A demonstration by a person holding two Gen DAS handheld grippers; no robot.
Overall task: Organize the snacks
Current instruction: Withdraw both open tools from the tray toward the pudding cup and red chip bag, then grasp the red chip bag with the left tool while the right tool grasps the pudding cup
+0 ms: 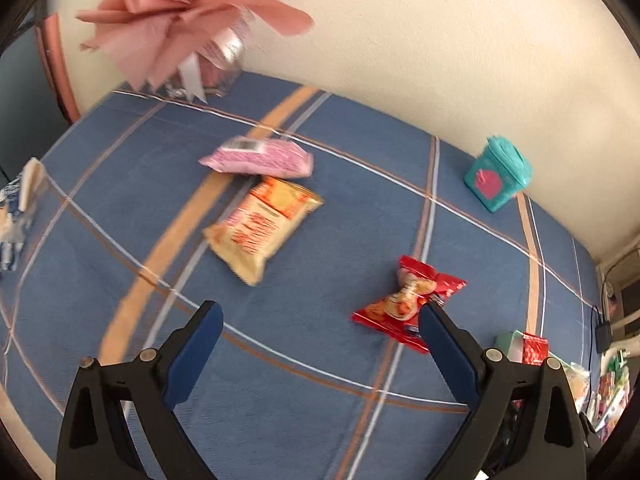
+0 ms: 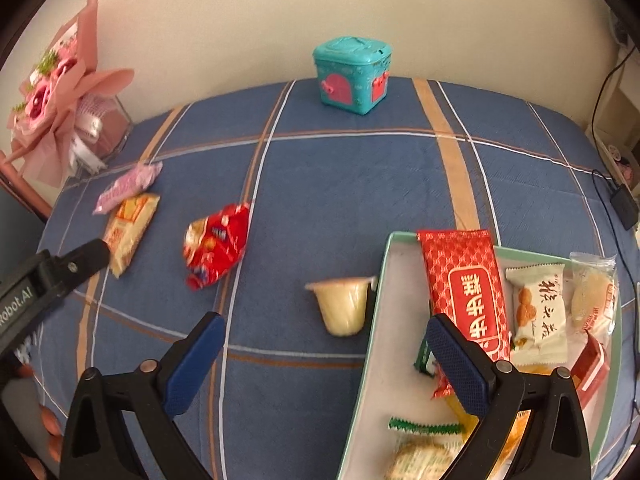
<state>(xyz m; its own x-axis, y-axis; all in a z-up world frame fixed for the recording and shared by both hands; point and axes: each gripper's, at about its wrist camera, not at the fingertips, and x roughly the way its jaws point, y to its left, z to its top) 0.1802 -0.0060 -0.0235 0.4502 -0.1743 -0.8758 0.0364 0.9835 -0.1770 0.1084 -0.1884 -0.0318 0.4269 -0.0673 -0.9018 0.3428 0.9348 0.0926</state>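
Blue plaid tablecloth (image 2: 320, 184), pink packet (image 2: 128, 188), yellow packet (image 2: 130, 228), red packet (image 2: 216, 240), jelly cup (image 2: 344, 304), teal box (image 2: 352, 76), snack tray (image 2: 384, 280)

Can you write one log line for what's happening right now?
left gripper: open, empty | right gripper: open, empty | jelly cup: beside tray | red packet: on cloth

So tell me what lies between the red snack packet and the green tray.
In the right wrist view, a jelly cup lies on its side between the red snack packet and the green tray, close against the tray's wall.
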